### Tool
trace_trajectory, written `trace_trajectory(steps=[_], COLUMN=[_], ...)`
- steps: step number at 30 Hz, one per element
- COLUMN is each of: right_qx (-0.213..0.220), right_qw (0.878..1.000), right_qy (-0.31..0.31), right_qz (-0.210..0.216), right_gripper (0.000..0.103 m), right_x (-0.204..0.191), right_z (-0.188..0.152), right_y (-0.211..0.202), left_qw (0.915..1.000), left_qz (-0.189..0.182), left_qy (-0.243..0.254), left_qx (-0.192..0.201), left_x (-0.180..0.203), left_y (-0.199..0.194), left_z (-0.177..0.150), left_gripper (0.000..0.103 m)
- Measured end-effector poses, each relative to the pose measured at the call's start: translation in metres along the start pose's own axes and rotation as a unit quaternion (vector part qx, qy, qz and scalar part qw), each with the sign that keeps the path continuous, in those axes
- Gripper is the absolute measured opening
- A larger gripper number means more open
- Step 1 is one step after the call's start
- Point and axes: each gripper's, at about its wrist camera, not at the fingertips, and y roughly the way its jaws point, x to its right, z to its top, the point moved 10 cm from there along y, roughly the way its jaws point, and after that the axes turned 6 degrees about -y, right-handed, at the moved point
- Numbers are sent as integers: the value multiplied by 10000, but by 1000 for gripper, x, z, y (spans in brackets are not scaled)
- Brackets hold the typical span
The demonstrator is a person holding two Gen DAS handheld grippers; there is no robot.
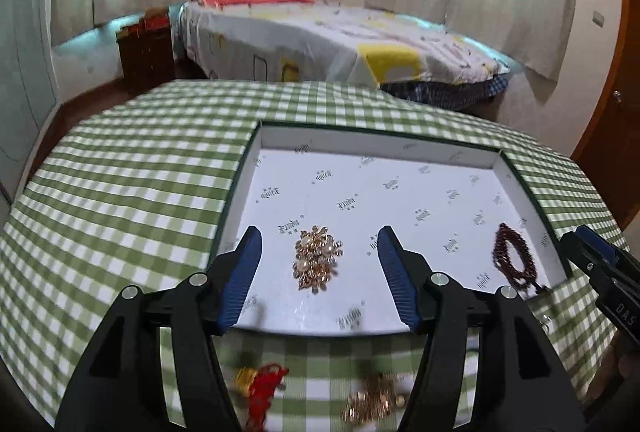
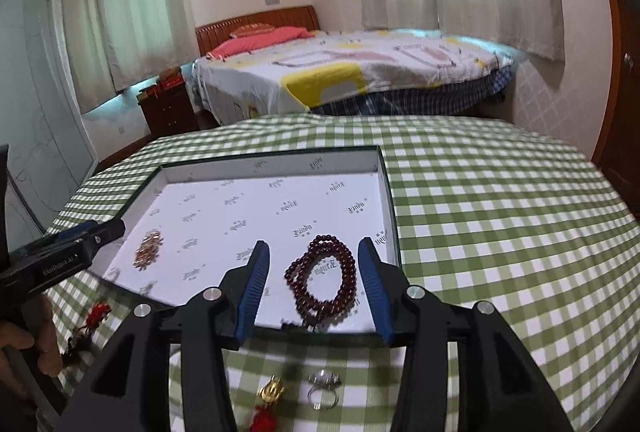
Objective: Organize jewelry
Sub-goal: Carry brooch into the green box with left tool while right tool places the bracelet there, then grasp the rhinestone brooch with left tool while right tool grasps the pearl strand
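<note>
Inside the shallow white-lined box [image 1: 280, 136], which I take as my landmark, my left gripper [image 1: 318, 264] hangs with its blue fingers [image 1: 244, 272] spread wide and holding nothing. A gold-and-pearl brooch [image 1: 317, 258] lies flat on the box floor between those fingers, apart from both pads.

My right gripper [image 2: 314, 278] is likewise spread and empty. A dark red bead bracelet [image 2: 322, 280], coiled in several loops, lies on the box floor near the front right corner, between the right fingers [image 2: 374, 288]; I cannot tell whether the right pad touches the beads. The coil's near end rests against the box's front wall.

Outside the box, on the green checked tablecloth [image 2: 500, 212] just in front of the front wall, I note a second gold cluster piece [image 1: 374, 406], blurred; a red tassel charm with a gold fitting [image 1: 262, 390]; and silver rings [image 2: 324, 388]. Another red tasselled piece [image 2: 96, 316] lies off the box's left front corner, in the right wrist view.

The box's front wall stands between both grippers' bases and the items inside.
</note>
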Motion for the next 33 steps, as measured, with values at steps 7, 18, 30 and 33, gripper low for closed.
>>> trace_trajectory(steps=[7,18,30,33], right_qx=[337,88,-367,-517], right_qw=[9991,9981,9942,9928], right_qy=[-267,-562,-795,-866], right_qz=[-55,244,617,652], right_gripper=[47,48,55,59], right_x=[-17,-53,-87,-92], right_z=[-25,-80,-108,-114], right_y=[-40,-63,-54,-51], left_qw=[9994,9995,9989,9990], left_qz=[53,229,349,340], left_qy=[-93,-151,-289,-304], left_qx=[325,130,103,38], left_x=[-6,-24,-40,-39], left_y=[-47,-80,-98,-96], left_z=[-25,-86,-112,-118], left_gripper=[63,64,64,64])
